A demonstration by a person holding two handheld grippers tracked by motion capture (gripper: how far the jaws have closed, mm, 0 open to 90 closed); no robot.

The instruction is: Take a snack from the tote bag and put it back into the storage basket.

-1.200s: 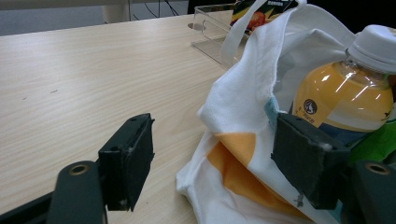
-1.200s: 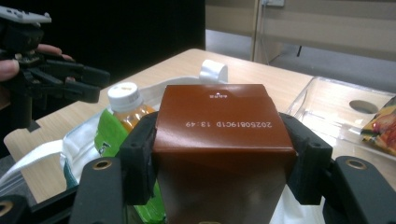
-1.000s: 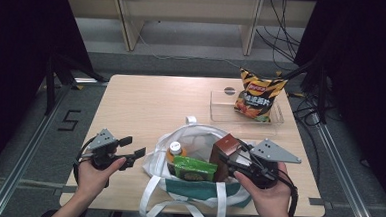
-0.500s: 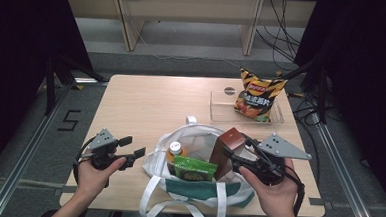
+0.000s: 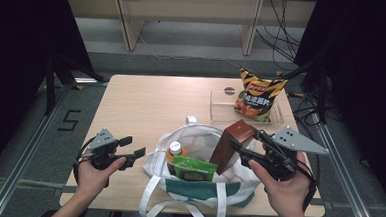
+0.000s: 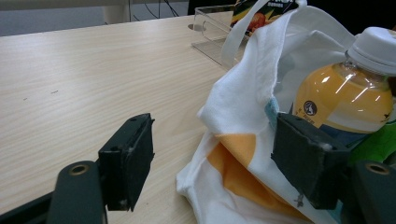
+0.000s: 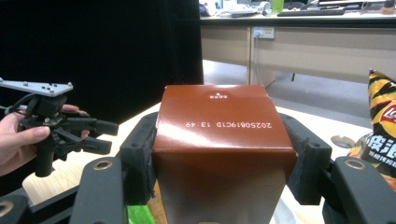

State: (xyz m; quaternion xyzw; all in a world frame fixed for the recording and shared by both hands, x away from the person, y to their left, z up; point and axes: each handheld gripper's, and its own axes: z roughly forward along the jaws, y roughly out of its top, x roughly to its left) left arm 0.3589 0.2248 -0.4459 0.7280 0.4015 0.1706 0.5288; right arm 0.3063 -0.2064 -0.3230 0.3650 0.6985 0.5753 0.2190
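Note:
A white tote bag (image 5: pixel 199 134) with a green base lies open at the table's near edge. In it stand an orange drink bottle (image 5: pixel 175 150) and a green snack packet (image 5: pixel 194 168). My right gripper (image 5: pixel 246 149) is shut on a brown carton (image 5: pixel 231 145), tilted and raised above the bag's right side. Both pads press the carton (image 7: pixel 219 130) from the sides in the right gripper view. Left of the bag my left gripper (image 5: pixel 135 146) stands open. Its jaws frame the bag's cloth (image 6: pixel 243 93) and the bottle (image 6: pixel 345 98) without touching them.
A clear tray (image 5: pixel 220 106) at the back right holds an upright bag of crisps (image 5: pixel 257 94). Bare wood (image 5: pixel 146 101) spreads across the left and middle of the table. The bag's handles (image 5: pixel 151 201) hang over the near edge.
My right gripper has risen with the brown carton, lifting it higher above the bag. The left gripper has stayed where it was.

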